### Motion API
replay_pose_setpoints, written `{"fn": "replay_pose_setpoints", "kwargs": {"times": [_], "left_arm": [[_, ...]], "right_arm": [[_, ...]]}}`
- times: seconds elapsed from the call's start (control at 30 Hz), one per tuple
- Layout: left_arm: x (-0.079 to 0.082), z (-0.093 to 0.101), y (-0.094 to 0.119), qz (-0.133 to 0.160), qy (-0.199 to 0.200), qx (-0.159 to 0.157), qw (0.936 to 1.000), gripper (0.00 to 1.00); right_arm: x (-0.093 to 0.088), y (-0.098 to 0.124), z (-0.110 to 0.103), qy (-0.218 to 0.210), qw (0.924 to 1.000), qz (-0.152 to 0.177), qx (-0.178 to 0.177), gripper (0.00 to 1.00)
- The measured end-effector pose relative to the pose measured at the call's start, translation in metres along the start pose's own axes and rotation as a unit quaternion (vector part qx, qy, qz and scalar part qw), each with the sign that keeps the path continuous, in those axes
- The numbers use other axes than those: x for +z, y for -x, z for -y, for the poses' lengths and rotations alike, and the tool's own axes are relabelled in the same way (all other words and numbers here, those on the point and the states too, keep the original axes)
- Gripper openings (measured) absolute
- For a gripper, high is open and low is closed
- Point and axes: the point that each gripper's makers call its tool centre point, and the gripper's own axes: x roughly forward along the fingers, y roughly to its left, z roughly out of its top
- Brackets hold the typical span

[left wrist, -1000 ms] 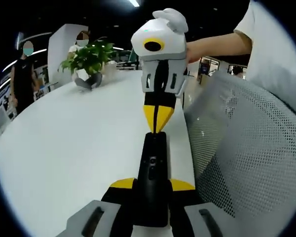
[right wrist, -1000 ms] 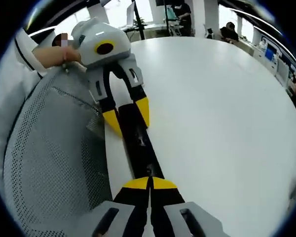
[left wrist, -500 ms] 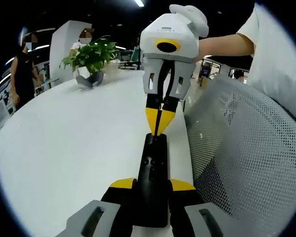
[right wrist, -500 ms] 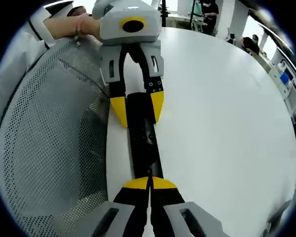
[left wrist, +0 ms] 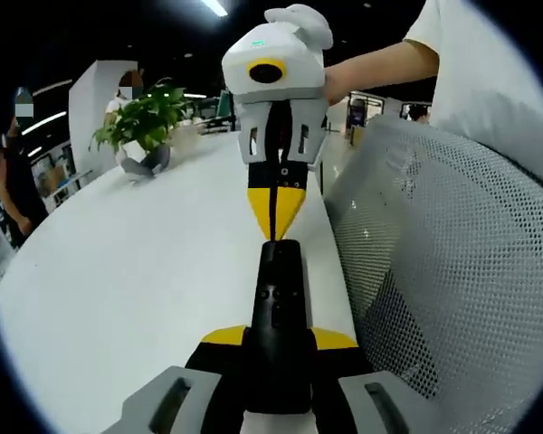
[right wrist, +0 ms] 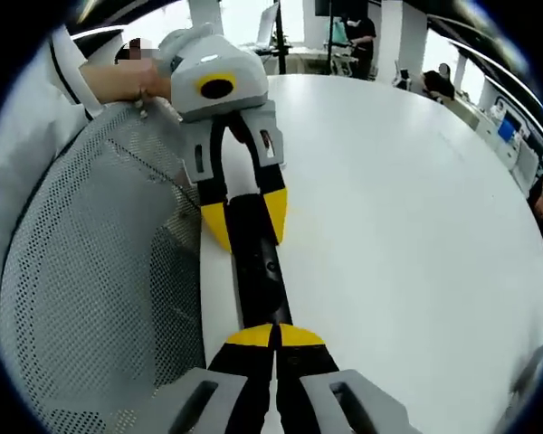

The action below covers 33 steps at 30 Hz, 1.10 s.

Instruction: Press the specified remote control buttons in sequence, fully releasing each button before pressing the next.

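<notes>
Steadying the remote [left wrist: 277, 316] on the white table [left wrist: 118, 289], the left gripper [left wrist: 278, 336] has its yellow-tipped jaws closed against the sides of the near end, probably so the remote cannot slide when a button is pushed. The right gripper [left wrist: 274, 213] has its jaws closed to a single point with nothing between them, the tip at the remote's far end; whether it touches is unclear. A mesh chair back [left wrist: 443, 271] stands beside the table edge.
</notes>
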Motion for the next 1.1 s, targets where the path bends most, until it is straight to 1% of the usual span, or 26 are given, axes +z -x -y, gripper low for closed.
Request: {"fn": "replay_pose_setpoints", "kwargs": {"times": [0.07, 0.2, 0.3, 0.37, 0.4, 0.47, 0.57, 0.67, 0.73, 0.8, 0.87, 0.97, 1.03, 1.1], "left_arm": [[-0.0001, -0.0003, -0.0003, 0.001, 0.0, -0.001, 1.0, 0.24], [0.0004, 0.0, -0.0001, 0.001, 0.0, -0.001, 1.0, 0.24], [0.0002, -0.0006, -0.0004, 0.002, 0.004, -0.001, 1.0, 0.24], [0.0004, -0.0006, -0.0005, 0.003, 0.011, -0.001, 0.9999, 0.24], [0.0003, -0.0011, -0.0003, 0.005, 0.018, -0.001, 0.9998, 0.24], [0.0006, -0.001, -0.0005, 0.005, 0.019, -0.001, 0.9998, 0.24], [0.0007, -0.0015, -0.0008, 0.006, 0.02, 0.0, 0.9998, 0.24], [0.0009, -0.0019, -0.0011, 0.007, 0.024, 0.0, 0.9997, 0.24], [0.001, -0.0019, -0.0012, 0.007, 0.023, 0.0, 0.9997, 0.24], [0.002, -0.0014, -0.0014, 0.006, 0.022, 0.001, 0.9997, 0.24], [0.002, -0.0012, -0.0015, 0.005, 0.021, 0.002, 0.9998, 0.24], [0.0028, -0.0007, -0.001, 0.005, 0.022, 0.003, 0.9997, 0.24], [0.003, -0.0005, -0.0009, 0.005, 0.022, 0.004, 0.9997, 0.24], [0.0032, -0.0005, -0.0007, 0.005, 0.021, 0.005, 0.9998, 0.24]], "right_arm": [[-0.0027, -0.0017, -0.0011, 0.009, 0.9999, -0.009, -0.002, 0.0], [-0.0036, -0.0037, -0.002, 0.018, 0.9998, -0.013, -0.003, 0.0], [-0.0012, -0.0041, 0.0018, 0.015, 0.9997, -0.014, -0.01, 0.0], [0.0002, -0.0067, 0.0017, 0.01, 0.9998, -0.017, -0.006, 0.0], [-0.0011, -0.0058, 0.0022, 0.022, 0.9994, -0.025, -0.008, 0.0], [-0.0009, -0.0064, 0.0007, 0.046, 0.9981, -0.04, -0.009, 0.0], [-0.0013, -0.0072, 0.0002, 0.06, 0.9968, -0.052, -0.014, 0.0], [-0.0021, -0.0074, 0.0015, 0.099, 0.9921, -0.07, -0.032, 0.0], [-0.0023, -0.008, 0.0008, 0.106, 0.9907, -0.075, -0.041, 0.0], [-0.0023, -0.0086, -0.0004, 0.116, 0.9884, -0.079, -0.058, 0.0], [-0.002, -0.0088, 0.0, 0.115, 0.9882, -0.075, -0.068, 0.0], [-0.0014, -0.0085, 0.0026, 0.095, 0.9901, -0.062, -0.083, 0.0], [-0.0014, -0.008, 0.0029, 0.089, 0.9908, -0.056, -0.086, 0.0], [-0.0012, -0.008, 0.0035, 0.072, 0.9922, -0.048, -0.09, 0.0]]}}
